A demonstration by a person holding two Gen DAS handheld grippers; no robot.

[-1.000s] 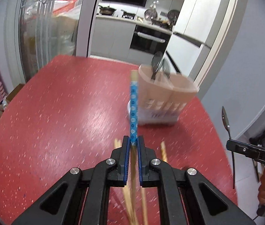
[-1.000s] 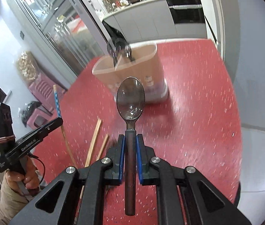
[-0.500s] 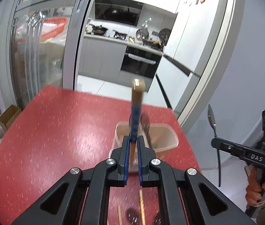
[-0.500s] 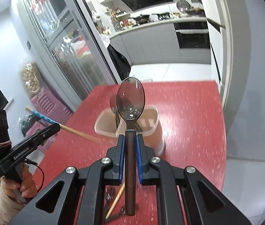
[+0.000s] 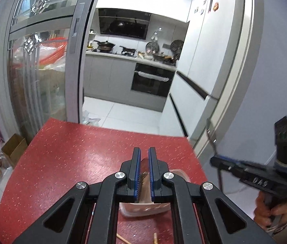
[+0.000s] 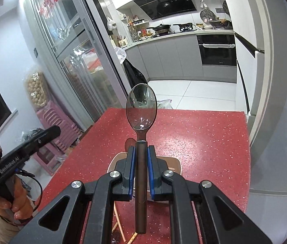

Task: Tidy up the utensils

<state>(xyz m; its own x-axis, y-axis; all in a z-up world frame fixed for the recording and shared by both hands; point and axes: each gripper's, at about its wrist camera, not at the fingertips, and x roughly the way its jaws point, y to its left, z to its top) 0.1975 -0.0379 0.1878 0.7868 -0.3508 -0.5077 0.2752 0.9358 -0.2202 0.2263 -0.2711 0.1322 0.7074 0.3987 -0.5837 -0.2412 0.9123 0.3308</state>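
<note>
The left tongs (image 5: pixel 144 171) are nearly closed, with nothing visibly clamped, above the beige holder (image 5: pixel 143 210) on the red table (image 5: pixel 66 154). The right tongs (image 6: pixel 141 169) clamp a spoon (image 6: pixel 141 109) by its dark handle, bowl upright, over that holder (image 6: pixel 175 165). Loose chopsticks (image 6: pixel 117 223) lie beneath.

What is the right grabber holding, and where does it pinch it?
A spoon. The right gripper pinches its dark handle just below the bowl.

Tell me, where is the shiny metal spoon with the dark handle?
In the right wrist view the metal spoon stands bowl-up, clamped in the right gripper, above the beige utensil holder on the red table.
</note>
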